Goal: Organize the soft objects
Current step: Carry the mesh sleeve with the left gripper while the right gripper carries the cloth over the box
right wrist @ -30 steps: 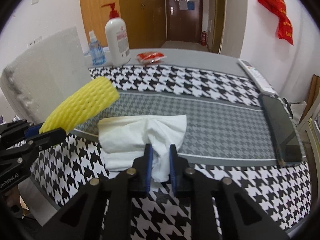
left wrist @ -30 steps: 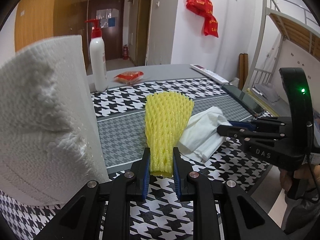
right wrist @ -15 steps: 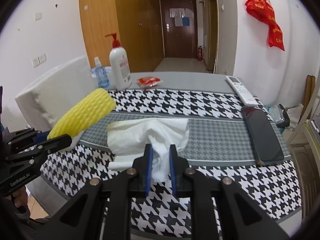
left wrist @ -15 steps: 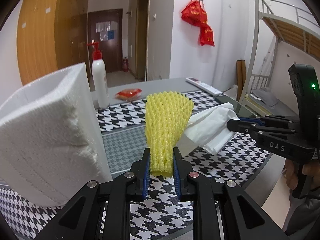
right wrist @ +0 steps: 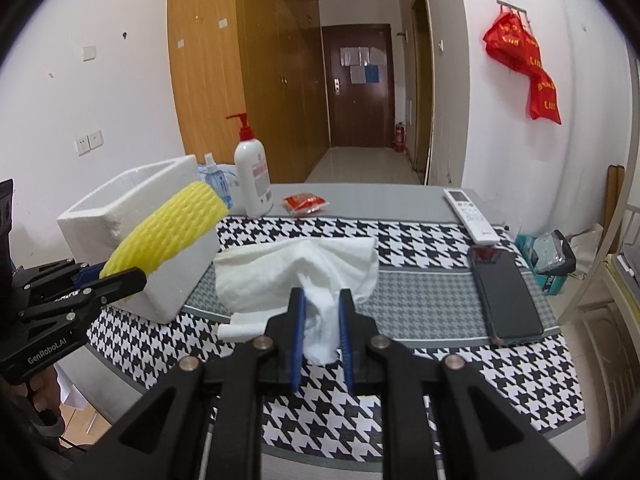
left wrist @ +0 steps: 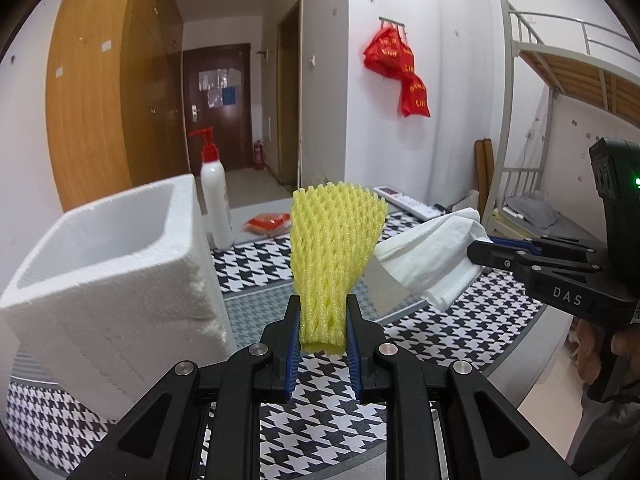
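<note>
My left gripper (left wrist: pixel 323 330) is shut on a yellow foam net sleeve (left wrist: pixel 334 252) and holds it up above the table. It also shows in the right wrist view (right wrist: pixel 166 236), in front of the white foam box (right wrist: pixel 132 196). My right gripper (right wrist: pixel 320 320) is shut on a white cloth (right wrist: pixel 300 268) and holds it lifted over the table; the cloth also shows in the left wrist view (left wrist: pixel 430 256). The open white foam box (left wrist: pixel 104 264) stands just left of the yellow sleeve.
The table has a black-and-white houndstooth cloth (right wrist: pixel 440 384). On it are a pump bottle (right wrist: pixel 252 174), a small blue spray bottle (right wrist: pixel 214 180), a red packet (right wrist: pixel 304 202), a white remote (right wrist: pixel 472 216) and a dark phone (right wrist: pixel 506 296). A bunk bed (left wrist: pixel 568 80) stands right.
Both grippers have risen, lifting the yellow sleeve and the white cloth off the table. The foam box's open top has come into view.
</note>
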Motion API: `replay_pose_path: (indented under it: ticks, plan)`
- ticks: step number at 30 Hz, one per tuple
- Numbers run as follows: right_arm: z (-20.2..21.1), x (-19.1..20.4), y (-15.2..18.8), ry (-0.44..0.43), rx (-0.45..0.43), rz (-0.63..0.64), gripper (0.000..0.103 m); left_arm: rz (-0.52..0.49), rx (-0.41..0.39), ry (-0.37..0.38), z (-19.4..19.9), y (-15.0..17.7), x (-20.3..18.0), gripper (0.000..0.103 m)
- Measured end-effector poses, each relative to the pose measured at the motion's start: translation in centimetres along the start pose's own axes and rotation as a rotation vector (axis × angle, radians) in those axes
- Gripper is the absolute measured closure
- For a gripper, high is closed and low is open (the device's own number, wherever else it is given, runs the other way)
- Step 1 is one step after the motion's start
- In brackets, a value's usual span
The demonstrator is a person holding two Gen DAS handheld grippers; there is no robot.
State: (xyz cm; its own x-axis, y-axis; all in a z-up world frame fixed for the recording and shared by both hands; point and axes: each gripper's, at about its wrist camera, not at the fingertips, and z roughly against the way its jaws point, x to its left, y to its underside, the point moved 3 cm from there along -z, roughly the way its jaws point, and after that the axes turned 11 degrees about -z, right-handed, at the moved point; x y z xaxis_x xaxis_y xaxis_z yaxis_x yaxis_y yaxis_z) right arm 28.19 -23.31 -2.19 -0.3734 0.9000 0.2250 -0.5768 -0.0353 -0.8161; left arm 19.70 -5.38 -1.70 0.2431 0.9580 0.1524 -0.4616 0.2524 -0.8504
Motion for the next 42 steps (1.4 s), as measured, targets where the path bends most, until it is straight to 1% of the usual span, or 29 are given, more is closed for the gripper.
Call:
replay_pose_path:
  ticks: [8,18,28,42]
  plan:
    - [1.6,1.1,-0.7,-0.023,-0.053,0.013,0.084,-0.002,-0.042,-0.04,1.9,-0.4,0.6,0.082]
    - [2.6,2.3,-1.7,-0.047,-0.106,0.02,0.084,-0.013,-0.083,-0.077,3.1,-1.2,1.6,0.082]
    - [3.0,2.9,-2.7,-0.085,-0.154,0.019,0.084,-0.02,-0.096,-0.115,3.4,-1.9,2.6,0.082]
    - [2.8,3.9,-4.0,-0.137,-0.179,0.028,0.084,-0.005,-0.125,-0.17,4.1,-2.9,3.7,0.082]
